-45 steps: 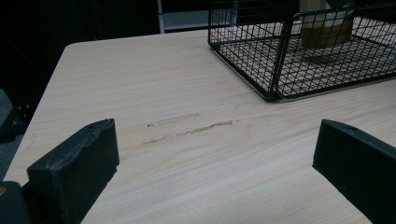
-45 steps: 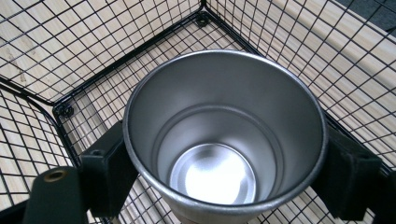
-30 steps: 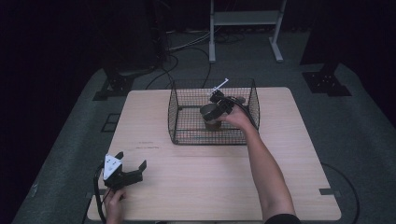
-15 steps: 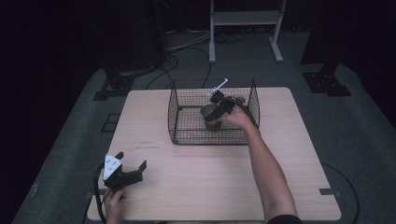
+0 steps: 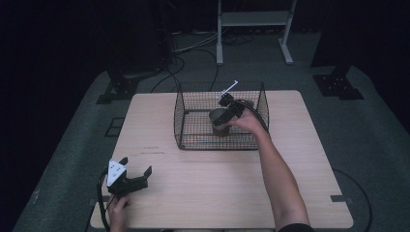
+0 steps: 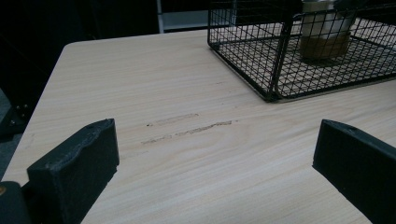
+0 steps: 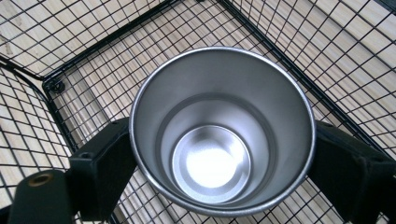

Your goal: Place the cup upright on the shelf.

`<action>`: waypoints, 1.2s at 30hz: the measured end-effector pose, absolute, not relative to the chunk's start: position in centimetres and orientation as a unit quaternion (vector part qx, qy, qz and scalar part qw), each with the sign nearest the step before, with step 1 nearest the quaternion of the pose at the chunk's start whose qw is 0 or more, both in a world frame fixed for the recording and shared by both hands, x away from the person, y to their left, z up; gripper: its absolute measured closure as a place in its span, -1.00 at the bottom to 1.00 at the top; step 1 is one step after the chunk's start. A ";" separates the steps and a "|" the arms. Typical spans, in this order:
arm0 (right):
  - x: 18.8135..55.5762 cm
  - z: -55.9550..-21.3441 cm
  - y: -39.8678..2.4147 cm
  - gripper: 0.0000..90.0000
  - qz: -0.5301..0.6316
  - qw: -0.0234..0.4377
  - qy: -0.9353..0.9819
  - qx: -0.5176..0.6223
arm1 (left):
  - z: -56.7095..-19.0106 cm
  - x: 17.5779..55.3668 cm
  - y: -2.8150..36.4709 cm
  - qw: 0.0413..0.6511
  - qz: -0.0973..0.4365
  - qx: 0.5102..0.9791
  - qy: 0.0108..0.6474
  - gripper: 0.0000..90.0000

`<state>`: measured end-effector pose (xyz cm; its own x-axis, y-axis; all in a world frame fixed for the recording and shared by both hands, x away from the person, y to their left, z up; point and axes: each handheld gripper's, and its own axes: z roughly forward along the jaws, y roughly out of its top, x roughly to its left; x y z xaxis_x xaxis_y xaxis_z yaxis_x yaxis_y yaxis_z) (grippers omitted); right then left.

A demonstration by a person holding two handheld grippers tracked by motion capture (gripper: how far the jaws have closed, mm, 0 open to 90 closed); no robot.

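Observation:
A steel cup [image 7: 219, 130] stands upright on the floor of a black wire basket [image 5: 193, 145], toward its right side. My right gripper [image 7: 224, 154] points down over the cup with one jaw on each side of it. The jaws have just been opening, and they now stand beside the cup wall without clamping it. From above, the right gripper [image 5: 223, 118] and the person's hand sit over the cup [image 5: 218, 128]. My left gripper [image 5: 136, 165] rests open on the table near the front left corner, with nothing between its jaws. It [image 6: 215, 163] faces the basket [image 6: 275, 70] and the cup [image 6: 324, 32].
The wooden table [image 5: 217, 193] bears faint scuff marks [image 6: 191, 128] ahead of the left gripper. The basket's wire walls stand close around the right gripper. A white rack [image 5: 254, 29] and cables lie on the floor beyond the table.

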<state>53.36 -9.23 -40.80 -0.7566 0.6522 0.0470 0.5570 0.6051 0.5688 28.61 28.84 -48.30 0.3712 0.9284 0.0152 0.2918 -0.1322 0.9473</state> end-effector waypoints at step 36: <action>52.3 -38.3 -10.7 -0.77 0.325 0.093 0.874 0.348 | -48.3 28.6 28.8 0.479 0.332 0.676 0.451 -1.00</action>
<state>52.28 -10.69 -38.32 -0.7412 0.6683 0.0640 0.5476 0.5466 0.6336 28.56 28.77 -48.30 0.3724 0.9279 0.0172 0.2915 -0.1345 0.9471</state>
